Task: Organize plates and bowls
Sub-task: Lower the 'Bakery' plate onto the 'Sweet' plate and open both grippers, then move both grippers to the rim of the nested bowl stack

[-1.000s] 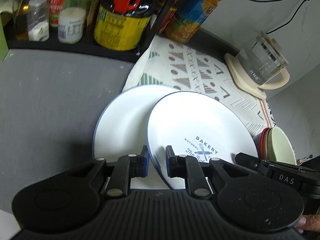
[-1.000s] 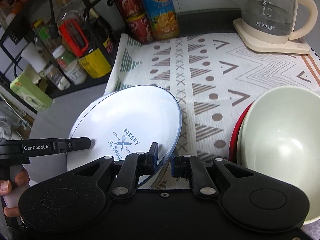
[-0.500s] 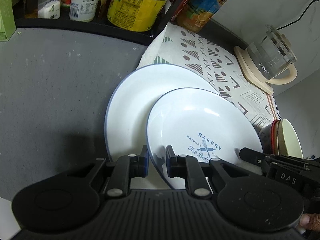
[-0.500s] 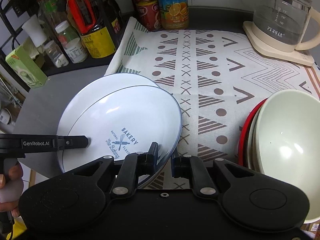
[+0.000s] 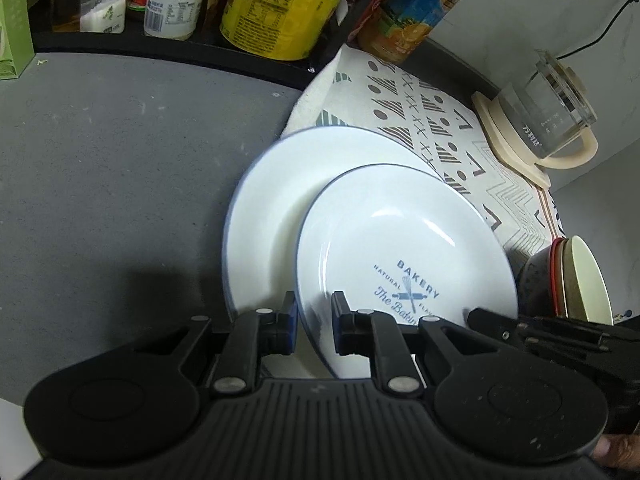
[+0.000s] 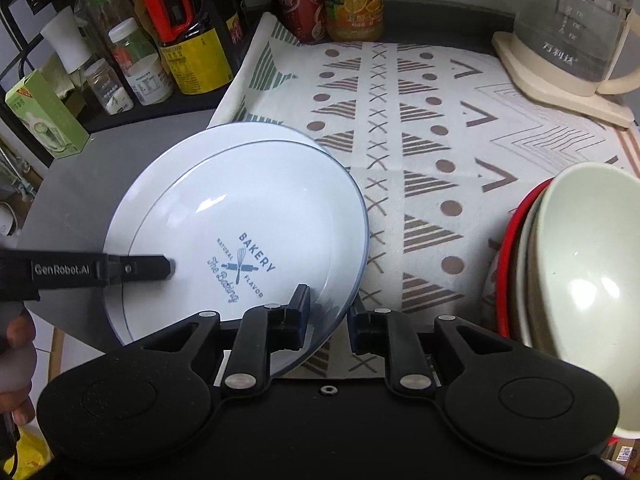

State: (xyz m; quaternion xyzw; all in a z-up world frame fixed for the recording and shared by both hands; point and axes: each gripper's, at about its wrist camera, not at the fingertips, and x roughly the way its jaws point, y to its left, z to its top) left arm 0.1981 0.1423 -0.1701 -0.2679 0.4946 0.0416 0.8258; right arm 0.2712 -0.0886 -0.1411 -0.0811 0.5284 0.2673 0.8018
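Left claw (image 5: 313,328) and right claw (image 6: 329,318) each clamp opposite near rims of the bakery plate (image 6: 256,236), held tilted just over the plain plate (image 5: 272,200) on the grey worktop (image 5: 112,168). Stacking step; next: lower, centre, release. Bowls (image 6: 576,280) stacked right.

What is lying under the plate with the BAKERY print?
Under the BAKERY plate lies a larger plain white plate, showing at its left and far side. What this one rests on is covered.
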